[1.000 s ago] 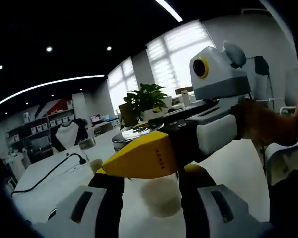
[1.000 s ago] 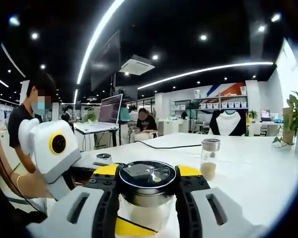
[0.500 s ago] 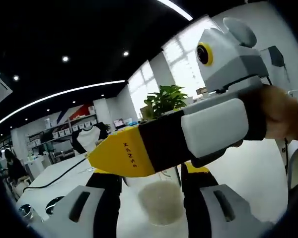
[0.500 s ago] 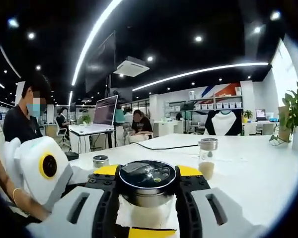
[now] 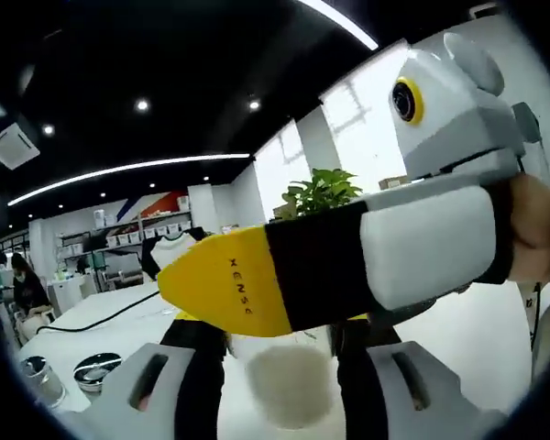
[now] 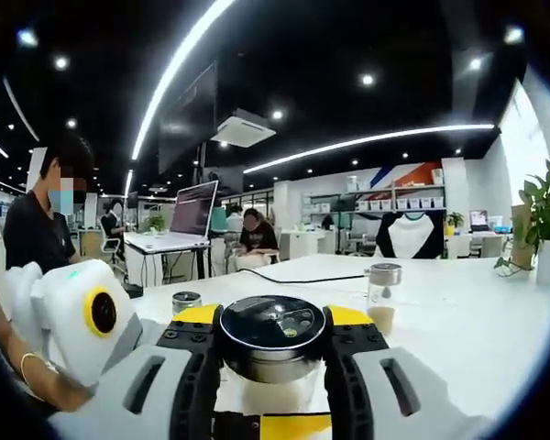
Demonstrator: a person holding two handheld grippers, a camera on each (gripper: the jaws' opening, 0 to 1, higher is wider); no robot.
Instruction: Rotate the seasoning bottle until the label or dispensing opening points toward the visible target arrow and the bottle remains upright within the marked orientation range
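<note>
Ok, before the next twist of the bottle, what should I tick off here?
1. Right gripper on the bottle: ok, a jaw at each side of the cap.
2. Left gripper on the bottle's glass body: ok, jaws flank it.
3. Bottle upright: ok, cap level in the right gripper view.
4. Target arrow: cannot tell, none seen.
5. Opening's direction: cannot tell.
6. Spare jar apart: ok.

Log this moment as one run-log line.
left gripper: shut on seasoning bottle body | right gripper: shut at its black cap | bottle: upright | target arrow: not visible | spare jar: standing on table
</note>
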